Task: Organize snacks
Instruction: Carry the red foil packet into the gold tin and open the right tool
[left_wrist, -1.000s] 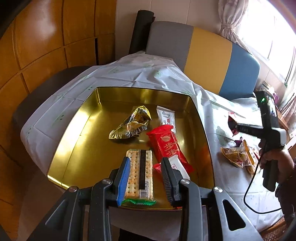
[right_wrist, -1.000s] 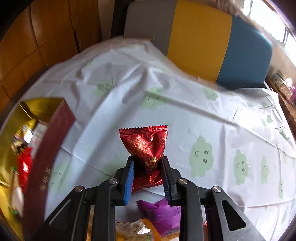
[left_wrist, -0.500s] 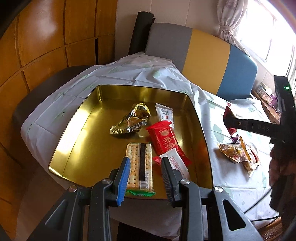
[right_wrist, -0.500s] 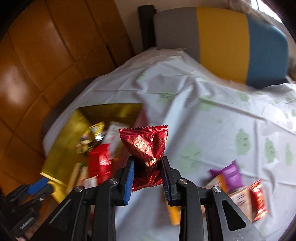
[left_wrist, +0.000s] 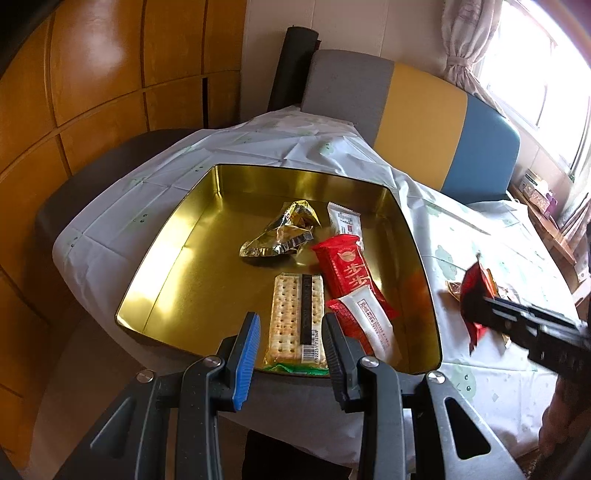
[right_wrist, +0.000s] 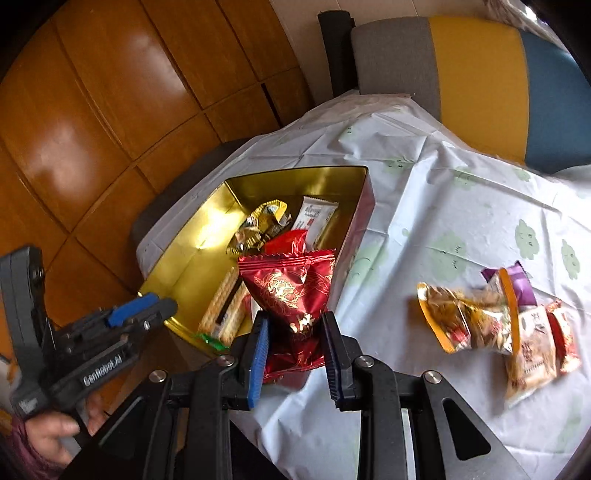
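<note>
Snack packets (left_wrist: 343, 273) inside gold tin (left_wrist: 177, 258)

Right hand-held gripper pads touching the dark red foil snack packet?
Touching. The right wrist view shows the right hand-held gripper with both pads pressed against the dark red foil snack packet, which is pinched between them above the table.
</note>
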